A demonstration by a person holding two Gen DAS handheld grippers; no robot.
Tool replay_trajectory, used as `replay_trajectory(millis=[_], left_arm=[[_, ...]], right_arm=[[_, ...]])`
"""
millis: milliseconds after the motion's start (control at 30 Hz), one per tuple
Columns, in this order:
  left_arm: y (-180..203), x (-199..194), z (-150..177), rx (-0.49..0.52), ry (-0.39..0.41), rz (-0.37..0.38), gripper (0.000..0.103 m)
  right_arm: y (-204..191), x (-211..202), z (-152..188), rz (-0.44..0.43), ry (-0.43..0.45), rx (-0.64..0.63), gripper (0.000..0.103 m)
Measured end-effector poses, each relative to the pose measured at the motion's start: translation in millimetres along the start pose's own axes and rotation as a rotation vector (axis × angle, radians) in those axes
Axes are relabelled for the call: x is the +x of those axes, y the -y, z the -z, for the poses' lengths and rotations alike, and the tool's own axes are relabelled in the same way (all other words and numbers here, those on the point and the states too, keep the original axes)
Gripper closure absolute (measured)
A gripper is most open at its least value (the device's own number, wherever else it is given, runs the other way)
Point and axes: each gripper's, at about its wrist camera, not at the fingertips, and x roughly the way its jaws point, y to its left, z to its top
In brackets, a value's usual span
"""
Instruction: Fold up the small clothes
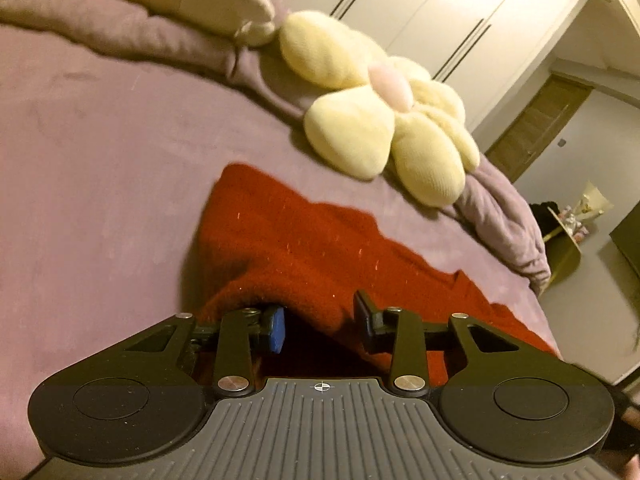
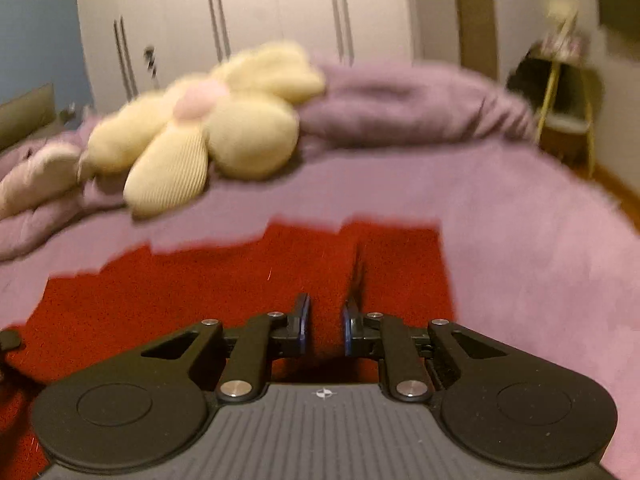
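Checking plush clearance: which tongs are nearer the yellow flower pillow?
Cannot tell; both look similarly far. Left tongs and right tongs sit over the red garment, short of the flower pillow.

The left tongs stand open, with the 2 fingers well apart. A red knitted cloth lies on the purple bed. One raised fold of it drapes over the left finger with the blue pad, while the right finger rests against the cloth. Near the far edge of the bed lies a pale yellow flower cushion with a pink centre, partly on a rumpled purple blanket. Behind it stand white wardrobe doors.
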Motion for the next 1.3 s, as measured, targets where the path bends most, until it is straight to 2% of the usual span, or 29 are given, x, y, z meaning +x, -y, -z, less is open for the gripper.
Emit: replay_trajectory(millis=[67, 133, 200, 233, 267, 300, 367, 433, 500, 533, 600, 667, 700, 733, 767, 867, 967, 1067, 1167, 1267, 1300], left_arm=[[1.1, 3.9, 4.5, 0.014, -0.015, -0.006, 0.063], [0.1, 11.2, 14.6, 0.039, -0.062, -0.032, 0.063], [-2.7, 15.4, 23.5, 0.070, -0.101, -0.072, 0.062], [-4.5, 13.6, 25.9, 0.069, -0.106, -0.069, 0.062], [-5.5, 8.5, 26.0, 0.064, -0.103, -0.060, 0.061], [-4.2, 1.6, 24.7, 0.073, -0.113, -0.048, 0.056], [2.5, -12.2, 22.2, 0.109, -0.135, -0.039, 0.053], [18.9, -26.1, 20.5, 0.175, -0.137, -0.026, 0.049], [41.4, -35.4, 20.6, 0.256, -0.098, -0.011, 0.044], [51.8, -37.1, 20.8, 0.285, -0.081, 0.002, 0.038], [71.3, -27.7, 24.5, 0.353, -0.050, 0.033, 0.036], [82.6, -3.7, 31.8, 0.402, -0.061, 0.014, 0.039], [85.3, 12.5, 36.9, 0.420, -0.086, -0.010, 0.047], [86.1, 27.5, 40.5, 0.424, -0.121, -0.030, 0.051], [85.0, 39.2, 43.4, 0.420, -0.144, -0.037, 0.049], [87.0, 52.4, 46.0, 0.456, -0.111, -0.031, 0.048], [87.4, 67.8, 40.7, 0.462, -0.104, -0.028, 0.048], [92.1, 82.3, 42.3, 0.527, -0.085, -0.056, 0.046], [94.2, 77.1, 41.1, 0.508, -0.090, -0.058, 0.047], [87.0, 52.8, 39.2, 0.453, -0.105, -0.015, 0.043], [83.1, 41.1, 37.4, 0.432, -0.103, 0.007, 0.037]], right_arm=[[2.9, -6.3, -1.6, 0.039, 0.052, 0.003, 0.089], [3.4, -4.3, 2.1, 0.105, 0.060, -0.040, 0.089], [10.6, 8.3, 12.6, 0.125, -0.022, -0.051, 0.089], [17.4, 19.6, 18.1, 0.112, -0.115, -0.040, 0.088], [22.4, 22.7, 21.1, 0.099, -0.144, -0.025, 0.088], [26.2, 17.8, 20.8, 0.086, -0.120, -0.018, 0.084], [29.8, 8.6, 13.3, 0.098, -0.116, -0.001, 0.075], [30.8, -3.3, 6.7, 0.116, -0.060, 0.037, 0.075], [23.4, -14.2, 1.3, 0.087, 0.003, 0.050, 0.075], [17.7, -17.1, 0.7, 0.060, 0.020, 0.048, 0.075], [0.2, -15.1, 2.6, -0.007, 0.025, 0.018, 0.075], [-18.4, -1.4, 9.1, -0.064, -0.021, -0.038, 0.076], [-26.4, 9.2, 14.8, -0.078, -0.064, -0.072, 0.076], [-32.2, 22.0, 21.3, -0.070, -0.123, -0.106, 0.076], [-35.8, 31.9, 27.6, -0.047, -0.165, -0.134, 0.078], [-37.0, 42.3, 37.4, -0.019, -0.126, -0.210, 0.078], [-36.7, 56.5, 32.9, -0.016, -0.120, -0.222, 0.078], [-40.8, 68.2, 26.8, 0.005, -0.106, -0.242, 0.078], [-40.8, 71.1, 21.2, 0.009, -0.108, -0.221, 0.078], [-36.2, 61.0, 23.0, -0.015, -0.100, -0.219, 0.077], [-34.6, 53.5, 23.7, -0.027, -0.097, -0.217, 0.075]])
